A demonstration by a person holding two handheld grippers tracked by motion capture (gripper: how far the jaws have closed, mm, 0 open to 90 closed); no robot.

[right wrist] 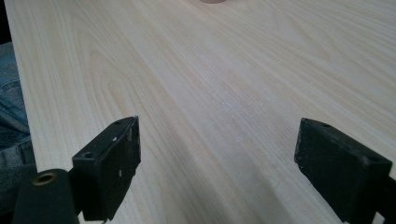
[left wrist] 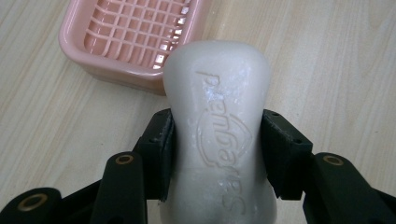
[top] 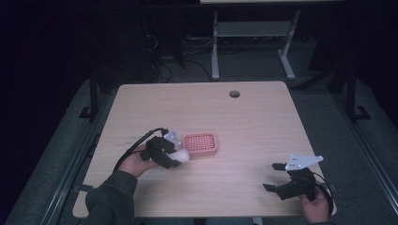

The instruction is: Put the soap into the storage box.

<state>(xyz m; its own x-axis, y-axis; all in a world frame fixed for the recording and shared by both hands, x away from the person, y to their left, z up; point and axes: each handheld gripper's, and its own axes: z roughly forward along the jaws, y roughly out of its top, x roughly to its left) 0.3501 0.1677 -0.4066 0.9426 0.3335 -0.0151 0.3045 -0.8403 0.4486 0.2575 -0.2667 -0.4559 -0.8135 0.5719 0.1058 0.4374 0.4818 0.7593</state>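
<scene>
So the biggest thing here is the one table (top: pixel 253 122), light wood grain, rounded corners, with a single round cable hole (top: pixel 234 93) near the far edge. Dark floor around it, and one white desk frame (top: pixel 253 42) stands further back.

Next down in size: two grippers, one per hand. The left gripper (top: pixel 174 157) sits left of the table's middle, and its black fingers (left wrist: pixel 159 154) are clamped on the bar of soap, one pad on each long side. The right gripper (top: pixel 274 176) is near the front right corner, well apart from everything else, fingers (right wrist: pixel 114 163) spread wide with just bare wood between them, holding nothing.

Then one pink soap dish (top: pixel 201 143), rectangular with rounded corners and a grid of slots in the bottom. It sits on the table roughly in the middle, just beside the left gripper.

Smallest: one bar of soap (left wrist: pixel 219 126). Off-white, slightly glossy, rounded corners, a bit waisted where the pads squeeze it, with a raised brand name and a little arch logo stamped into the top face. It's held in the left fingers just at the near rim of the dish, its far end overlapping that rim in the left gripper view. Can't tell if it touches the dish.
</scene>
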